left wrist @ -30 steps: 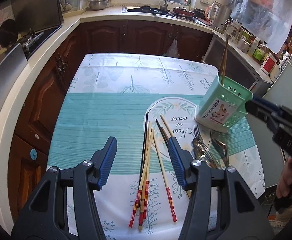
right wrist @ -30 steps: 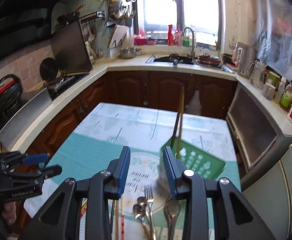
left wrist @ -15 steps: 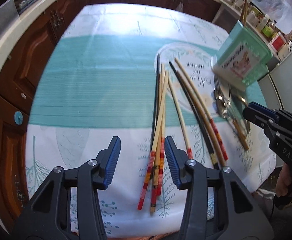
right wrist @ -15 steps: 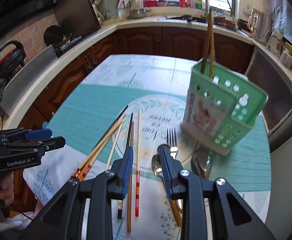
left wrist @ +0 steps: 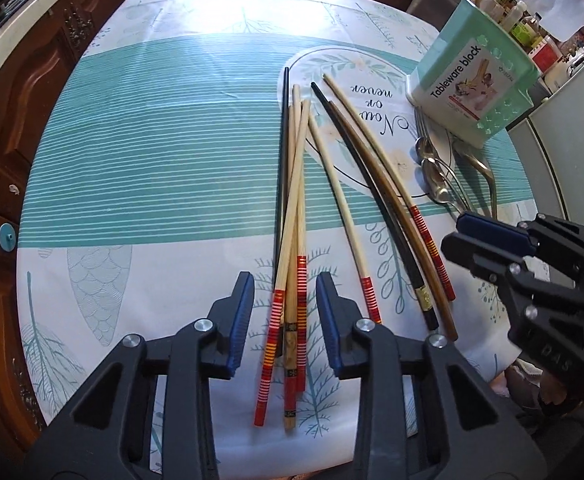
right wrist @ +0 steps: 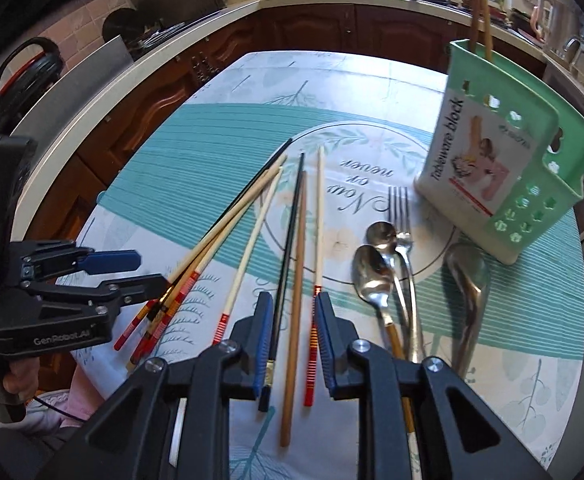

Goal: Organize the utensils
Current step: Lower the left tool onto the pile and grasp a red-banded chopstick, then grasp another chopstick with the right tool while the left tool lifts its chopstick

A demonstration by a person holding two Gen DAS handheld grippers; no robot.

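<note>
My left tool [left wrist: 284, 312] and right tool [right wrist: 290, 332] are closing, unpinched, around slim bamboo chopsticks [left wrist: 292, 208] on the desk [left wrist: 152, 168].

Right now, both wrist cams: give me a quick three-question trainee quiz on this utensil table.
1. True or false: the green holder already has chopsticks standing in it.
2. The left gripper straddles: A) a fork B) the striped chopstick bundle C) a spoon.
3. Fill in: the fork lies between the holder and the ____.

Key: 1 true; 2 B; 3 chopsticks.
</note>
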